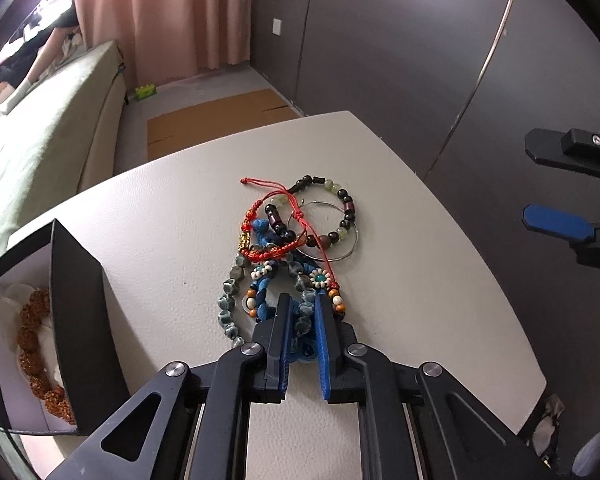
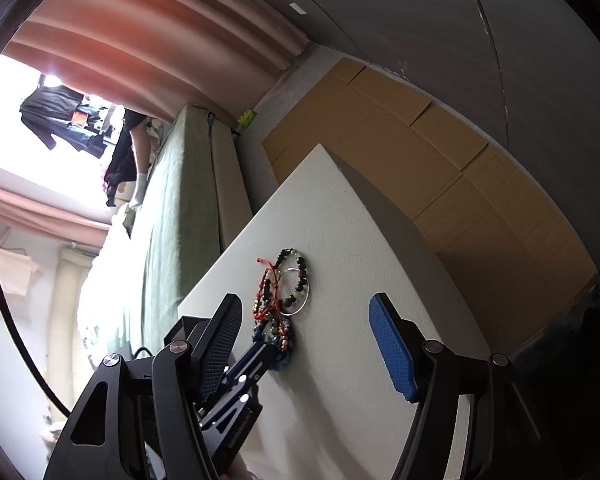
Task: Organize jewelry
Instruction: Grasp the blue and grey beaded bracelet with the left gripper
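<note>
A tangle of jewelry [image 1: 296, 240] lies in the middle of the white table [image 1: 160, 220]: a red cord bracelet [image 1: 268, 254], a dark bead bracelet [image 1: 346, 212], a thin metal hoop [image 1: 354, 240], and a grey-blue stone bead bracelet [image 1: 230, 304] mixed with blue cord. My left gripper [image 1: 303, 308] points down into the near end of the pile, its jaws shut on the grey-blue beads and blue cord. The right gripper [image 2: 305, 300] hovers open off the table's right side, holding nothing. In the right wrist view the pile [image 2: 286, 292] lies ahead, with the left gripper [image 2: 268, 350] on it.
A black open box [image 1: 76, 320] with a white lining stands at the table's left edge; a brown knobbly bead bracelet [image 1: 36, 352] lies in it. A green-covered bed [image 1: 40, 152] runs along the left. Flat cardboard [image 1: 216, 120] lies on the floor beyond the table.
</note>
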{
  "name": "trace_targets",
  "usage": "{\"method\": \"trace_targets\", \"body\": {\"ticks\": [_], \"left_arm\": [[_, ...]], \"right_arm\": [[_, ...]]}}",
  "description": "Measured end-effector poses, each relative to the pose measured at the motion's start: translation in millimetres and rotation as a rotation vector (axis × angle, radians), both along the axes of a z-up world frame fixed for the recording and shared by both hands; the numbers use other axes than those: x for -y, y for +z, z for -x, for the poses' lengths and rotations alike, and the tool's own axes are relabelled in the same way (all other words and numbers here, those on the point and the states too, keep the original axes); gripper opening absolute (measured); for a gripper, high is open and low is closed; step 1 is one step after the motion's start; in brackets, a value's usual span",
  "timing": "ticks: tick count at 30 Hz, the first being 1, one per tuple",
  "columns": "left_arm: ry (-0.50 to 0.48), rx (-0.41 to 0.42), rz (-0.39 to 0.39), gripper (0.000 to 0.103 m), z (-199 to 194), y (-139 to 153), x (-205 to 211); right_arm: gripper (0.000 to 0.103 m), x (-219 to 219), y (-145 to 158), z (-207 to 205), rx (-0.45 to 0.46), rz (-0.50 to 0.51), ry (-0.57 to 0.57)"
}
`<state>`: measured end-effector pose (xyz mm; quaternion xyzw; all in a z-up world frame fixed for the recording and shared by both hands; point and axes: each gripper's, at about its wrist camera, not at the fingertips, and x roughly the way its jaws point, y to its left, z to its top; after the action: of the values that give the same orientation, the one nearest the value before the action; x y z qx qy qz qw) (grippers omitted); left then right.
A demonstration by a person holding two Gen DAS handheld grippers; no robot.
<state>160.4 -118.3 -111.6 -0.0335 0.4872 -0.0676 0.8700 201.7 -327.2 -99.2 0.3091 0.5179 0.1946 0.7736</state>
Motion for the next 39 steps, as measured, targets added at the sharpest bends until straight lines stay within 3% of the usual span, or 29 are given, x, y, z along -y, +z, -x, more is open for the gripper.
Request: {"method": "trace_targets", "body": {"ticks": [17,24,39], "left_arm": [[-0.066,-0.033,0.03,0.011,-8.8,-4.8,-5.7],[-0.047,-0.048,0.111,0.009,-13.7,-4.8,-15.3],[0.046,0.074,0.273,0.009,7.1,49.2,-58.6]], "right_arm": [[0.067,-28.0,-8.8,0.9,-0.013,0.054,0.055],[0.067,-39.3,-13.7,1.0,-0.021,0.087,0.075],[0.067,-60.1,-23.1,-6.5,-0.027,0.062,0.114]]}}
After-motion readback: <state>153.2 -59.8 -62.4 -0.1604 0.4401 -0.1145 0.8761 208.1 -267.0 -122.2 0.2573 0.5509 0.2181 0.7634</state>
